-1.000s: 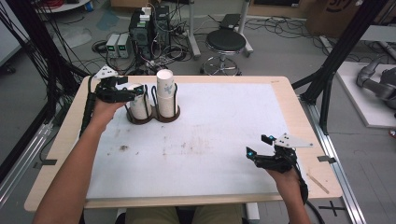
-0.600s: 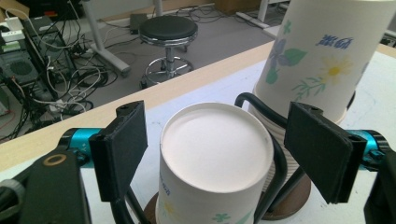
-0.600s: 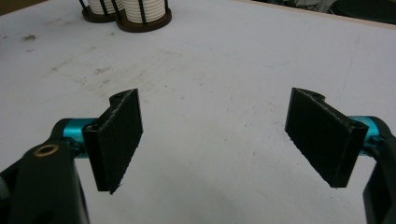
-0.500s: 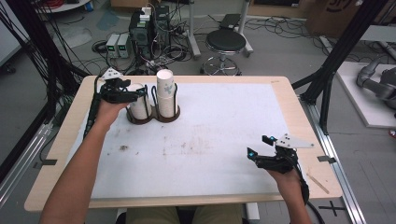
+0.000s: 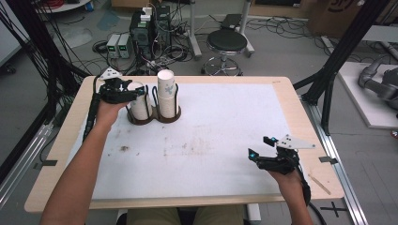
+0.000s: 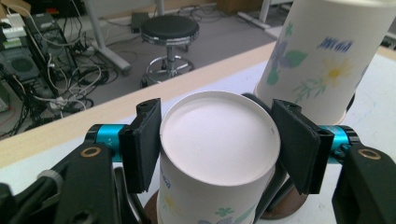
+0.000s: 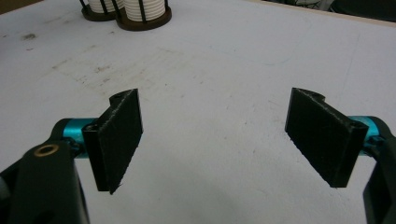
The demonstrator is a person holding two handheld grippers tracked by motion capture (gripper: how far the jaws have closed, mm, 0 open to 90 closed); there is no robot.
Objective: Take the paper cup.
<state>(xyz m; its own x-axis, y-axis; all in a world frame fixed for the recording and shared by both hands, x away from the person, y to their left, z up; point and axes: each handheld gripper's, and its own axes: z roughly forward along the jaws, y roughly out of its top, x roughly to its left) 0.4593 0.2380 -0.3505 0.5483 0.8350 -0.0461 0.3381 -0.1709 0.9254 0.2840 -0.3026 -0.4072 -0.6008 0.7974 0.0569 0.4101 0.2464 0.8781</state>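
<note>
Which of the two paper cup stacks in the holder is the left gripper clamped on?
The shorter cup stack, in the holder's left ring; the left gripper pinches its top. The taller stack stands free beside it.

No legible text. The taller upside-down paper cup (image 6: 322, 56), beside the one at the table's far left corner, bears small blue printed characters, too blurred to read, above its flower pattern. No other label or number can be read.

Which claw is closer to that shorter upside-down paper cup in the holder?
Left. The left claw is clamped around the shorter cup; the right claw hovers open, far across the table.
</note>
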